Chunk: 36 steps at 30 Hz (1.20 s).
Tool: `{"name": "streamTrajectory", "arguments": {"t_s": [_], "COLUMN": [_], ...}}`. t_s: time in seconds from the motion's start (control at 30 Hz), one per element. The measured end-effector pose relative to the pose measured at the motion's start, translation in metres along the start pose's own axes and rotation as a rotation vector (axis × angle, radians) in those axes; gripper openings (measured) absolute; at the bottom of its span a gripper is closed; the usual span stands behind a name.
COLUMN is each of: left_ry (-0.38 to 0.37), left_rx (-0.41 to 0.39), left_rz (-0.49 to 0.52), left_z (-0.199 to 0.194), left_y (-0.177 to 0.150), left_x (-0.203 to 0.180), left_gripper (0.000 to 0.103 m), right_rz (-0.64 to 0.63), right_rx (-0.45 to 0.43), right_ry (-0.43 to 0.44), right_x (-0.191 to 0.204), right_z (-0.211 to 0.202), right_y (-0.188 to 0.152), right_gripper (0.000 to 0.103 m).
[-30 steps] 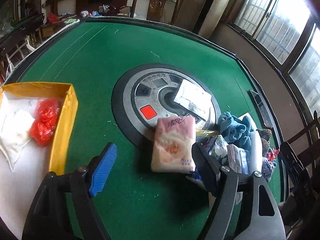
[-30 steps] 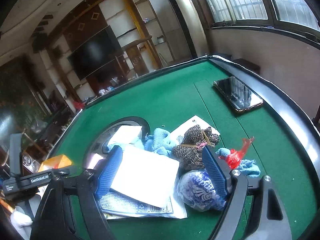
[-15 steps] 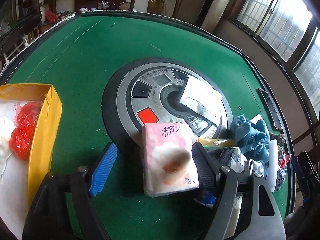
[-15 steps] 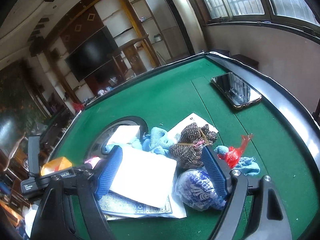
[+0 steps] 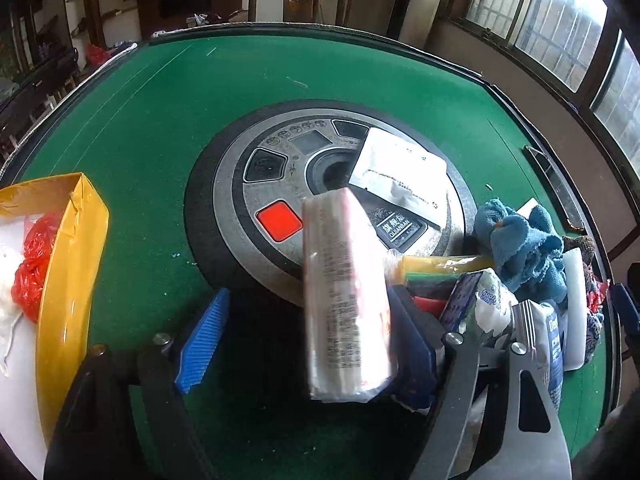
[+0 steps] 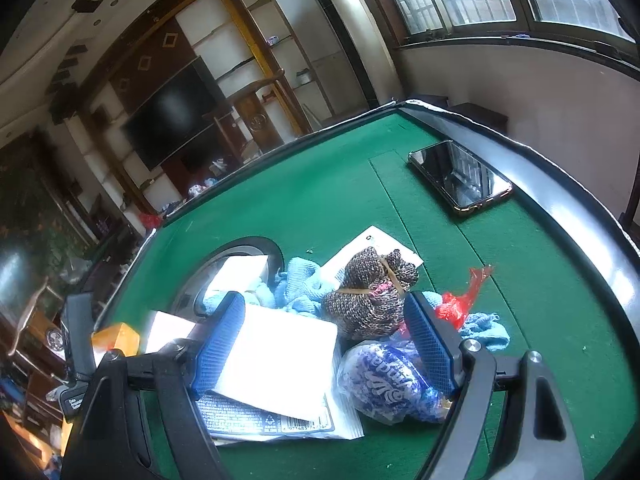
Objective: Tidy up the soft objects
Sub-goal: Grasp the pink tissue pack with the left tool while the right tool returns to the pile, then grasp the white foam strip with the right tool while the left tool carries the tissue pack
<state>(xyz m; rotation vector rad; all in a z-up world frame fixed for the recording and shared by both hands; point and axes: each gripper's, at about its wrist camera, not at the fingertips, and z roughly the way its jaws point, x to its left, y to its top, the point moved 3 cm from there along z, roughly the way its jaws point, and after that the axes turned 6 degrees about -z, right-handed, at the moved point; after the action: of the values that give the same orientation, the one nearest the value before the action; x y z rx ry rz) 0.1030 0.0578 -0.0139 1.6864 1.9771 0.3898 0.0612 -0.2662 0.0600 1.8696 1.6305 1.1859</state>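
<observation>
Left tool (image 5: 304, 344) had just been closing around the tissue pack (image 5: 344, 300), seemingly tipped on edge against one pad, not yet pinched. Yellow box (image 5: 68, 280) held two items; pile remained. Right tool (image 6: 328, 340) spread.

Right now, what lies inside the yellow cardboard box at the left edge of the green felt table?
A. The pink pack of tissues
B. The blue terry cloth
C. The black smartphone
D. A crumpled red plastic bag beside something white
D: in the left wrist view the yellow cardboard box holds a crumpled red plastic bag next to a white item; the other things are outside it.
</observation>
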Motion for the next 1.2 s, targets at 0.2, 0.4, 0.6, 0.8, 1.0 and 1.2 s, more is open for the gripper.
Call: {"name": "streamTrajectory", "arguments": {"t_s": [0.2, 0.4, 0.6, 0.8, 1.0, 1.2], "left_ry": [-0.086, -0.210, -0.299, -0.266, -0.204, -0.207], "left_rx": [-0.014, -0.053, -0.103, -0.177, -0.253, -0.282], "left_rz": [-0.013, -0.091, -0.147, -0.153, -0.156, -0.199], "left_z": [-0.024, -0.078, -0.131, -0.163, -0.181, -0.194], "left_y": [-0.001, -0.017, -0.037, -0.053, -0.059, -0.063], "left_x": [0.003, 0.021, 0.044, 0.075, 0.098, 0.120], "left_gripper": [0.019, 0.019, 0.019, 0.019, 0.019, 0.020], "right_rz": [0.023, 0.135, 0.257, 0.135, -0.096, -0.124], "right_rx": [0.000, -0.070, -0.012, 0.007, 0.081, 0.213], "right_ry": [0.006, 0.023, 0.078, 0.112, 0.197, 0.118], "right_x": [-0.008, -0.047, -0.079, -0.049, 0.018, 0.039], "right_z": [-0.001, -0.022, -0.018, -0.014, 0.001, 0.026], "right_y": [0.002, 0.014, 0.010, 0.010, -0.004, -0.014], "right_gripper": [0.077, 0.077, 0.077, 0.077, 0.077, 0.077]}}
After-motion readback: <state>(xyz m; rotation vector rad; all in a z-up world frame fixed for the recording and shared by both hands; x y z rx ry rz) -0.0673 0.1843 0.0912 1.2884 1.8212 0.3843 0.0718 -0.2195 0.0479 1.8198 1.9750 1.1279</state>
